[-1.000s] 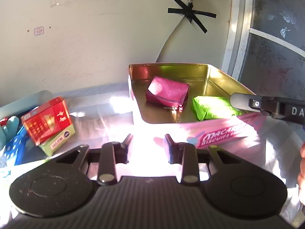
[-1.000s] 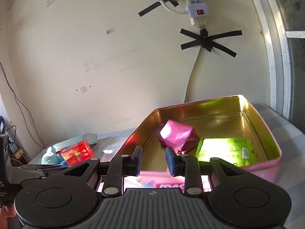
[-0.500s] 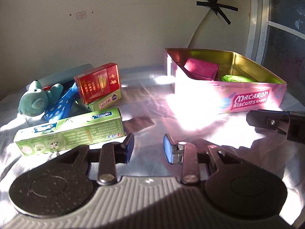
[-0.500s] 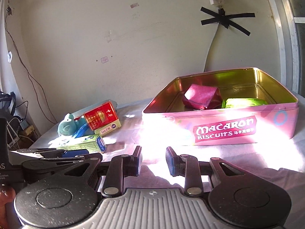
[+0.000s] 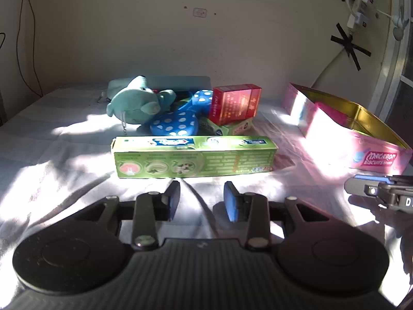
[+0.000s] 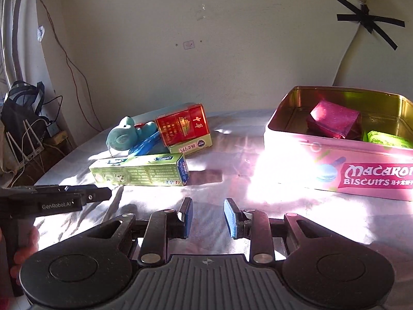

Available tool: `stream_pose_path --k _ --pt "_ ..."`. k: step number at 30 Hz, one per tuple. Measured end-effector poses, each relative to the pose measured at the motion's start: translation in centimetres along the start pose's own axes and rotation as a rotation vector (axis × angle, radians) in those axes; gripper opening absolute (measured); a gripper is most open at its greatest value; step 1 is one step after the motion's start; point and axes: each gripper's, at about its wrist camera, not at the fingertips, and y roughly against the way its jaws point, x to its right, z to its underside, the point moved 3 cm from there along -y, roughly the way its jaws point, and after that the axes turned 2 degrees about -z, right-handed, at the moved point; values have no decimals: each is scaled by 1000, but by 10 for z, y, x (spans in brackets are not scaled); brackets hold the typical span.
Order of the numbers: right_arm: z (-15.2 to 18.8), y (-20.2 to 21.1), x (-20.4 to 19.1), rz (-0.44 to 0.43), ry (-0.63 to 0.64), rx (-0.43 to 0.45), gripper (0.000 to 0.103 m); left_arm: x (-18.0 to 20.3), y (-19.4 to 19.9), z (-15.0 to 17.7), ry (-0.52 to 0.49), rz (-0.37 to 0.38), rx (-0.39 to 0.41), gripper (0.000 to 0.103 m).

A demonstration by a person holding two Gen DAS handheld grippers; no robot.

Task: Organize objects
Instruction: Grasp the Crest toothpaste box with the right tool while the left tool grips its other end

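Observation:
A pink Macaron Biscuits tin [image 6: 335,165] stands open at the right, also in the left wrist view [image 5: 348,144]. It holds a magenta packet [image 6: 334,122] and a green packet [image 6: 387,139]. A green toothpaste box [image 5: 193,156] lies just ahead of my left gripper [image 5: 201,199], which is open and empty. Behind it lie a red box [image 5: 235,103] on a green box [image 5: 229,128], a blue dotted toy [image 5: 178,121] and a teal plush [image 5: 136,103]. My right gripper [image 6: 207,217] is open and empty, low over the cloth, between the toothpaste box [image 6: 140,171] and the tin.
A white cloth [image 5: 51,160] covers the table, with bright sun glare beside the tin. A wall stands close behind. Cables and a bag [image 6: 23,108] sit off the table's left edge. A grey flat case [image 5: 180,81] lies behind the plush.
Both grippers have drawn back from the tin and swung left. The left one now faces the toothpaste box and the pile of objects; the tin has slid to the right of both views.

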Motion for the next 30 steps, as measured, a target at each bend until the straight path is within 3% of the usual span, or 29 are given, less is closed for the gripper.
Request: stream_pose_path --k 3,8,13,17,24,30 --pt "-5 -23 -9 -39 13 -31 23 -41 -8 -18 82 -49 3 42" --pt "-28 -67 -7 -99 -73 -57 23 -89 -31 -36 255 -28 -16 42" --pt "-45 -98 -2 -156 -182 -86 23 -102 -56 -38 360 48 -52 42" --pt "-49 -111 -2 -185 -215 -107 24 -95 -63 -33 361 132 -54 42" --pt "-30 -85 -18 -179 -68 -101 23 -78 -33 -19 268 121 -18 43" --pt "4 -61 -24 -194 22 -141 24 -81 -7 4 268 162 -52 45"
